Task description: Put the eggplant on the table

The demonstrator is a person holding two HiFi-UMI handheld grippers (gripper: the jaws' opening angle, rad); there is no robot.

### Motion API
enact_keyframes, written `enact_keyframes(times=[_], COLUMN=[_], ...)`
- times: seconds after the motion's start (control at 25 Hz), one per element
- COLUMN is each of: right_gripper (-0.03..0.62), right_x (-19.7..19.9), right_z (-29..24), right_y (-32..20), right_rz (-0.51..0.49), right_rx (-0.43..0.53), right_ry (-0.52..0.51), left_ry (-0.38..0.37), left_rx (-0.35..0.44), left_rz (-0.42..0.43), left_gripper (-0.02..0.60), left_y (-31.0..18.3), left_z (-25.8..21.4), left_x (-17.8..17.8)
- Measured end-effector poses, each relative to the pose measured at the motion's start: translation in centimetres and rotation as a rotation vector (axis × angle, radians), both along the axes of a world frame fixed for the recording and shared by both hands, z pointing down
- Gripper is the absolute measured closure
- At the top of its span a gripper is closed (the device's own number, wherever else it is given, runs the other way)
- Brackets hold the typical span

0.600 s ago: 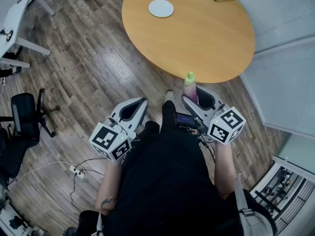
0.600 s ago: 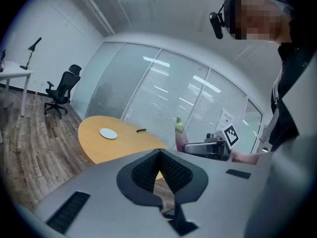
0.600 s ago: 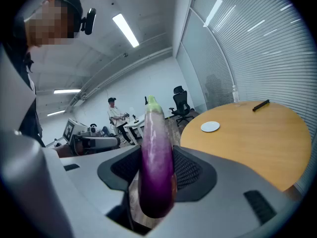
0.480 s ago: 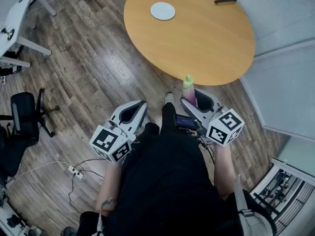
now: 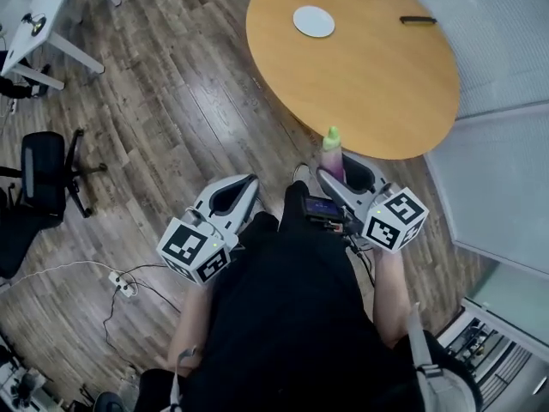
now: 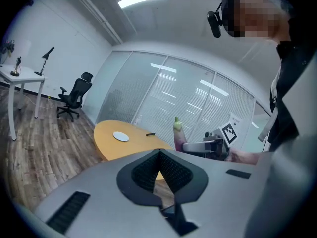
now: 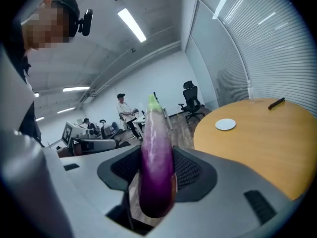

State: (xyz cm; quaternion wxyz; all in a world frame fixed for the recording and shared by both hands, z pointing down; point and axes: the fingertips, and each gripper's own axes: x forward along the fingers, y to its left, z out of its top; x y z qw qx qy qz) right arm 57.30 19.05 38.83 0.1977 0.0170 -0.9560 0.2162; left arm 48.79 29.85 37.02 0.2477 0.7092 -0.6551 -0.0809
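Glossy tapered eggplant [image 7: 157, 167] clamped in right gripper [image 5: 340, 163], round wooden table [image 7: 257, 133], left gripper [image 6: 159, 155] closed

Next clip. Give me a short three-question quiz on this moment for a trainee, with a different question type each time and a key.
1. True or false: the eggplant already lies on the round table.
2. Which gripper holds the eggplant? A. left B. right C. neither
3. What small white thing sits on the far side of the table?

Key
1. False. It is clamped, green tip up, between the jaws of the right gripper.
2. B. The left gripper has nothing between its jaws.
3. A white plate.
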Motion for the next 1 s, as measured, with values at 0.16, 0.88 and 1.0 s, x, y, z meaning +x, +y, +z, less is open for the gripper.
enact_keyframes(times=[0.16,0.88,1.0], right_gripper=[0.382,0.382,0.382], right_x=[-2.2,-17.4,-21.5], right_z=[-0.4,-0.4,-0.6], right_y=[1.5,1.9,1.0], right_rz=[-0.06,-0.259,-0.308], right_rx=[-0.009,-0.057,-0.056], right_ry=[-0.008,0.001,-0.008], left_ry=[0.011,0.032,0.015], left_rx=[-0.008,-0.064,-0.083], left_rz=[-0.054,-0.254,-0.308], left_gripper=[0.571,0.571,0.571], left_y=[2.0,3.8,3.2], left_z=[0.2,-0.2,-0.6], left_x=[-1.1,-12.7,-16.6])
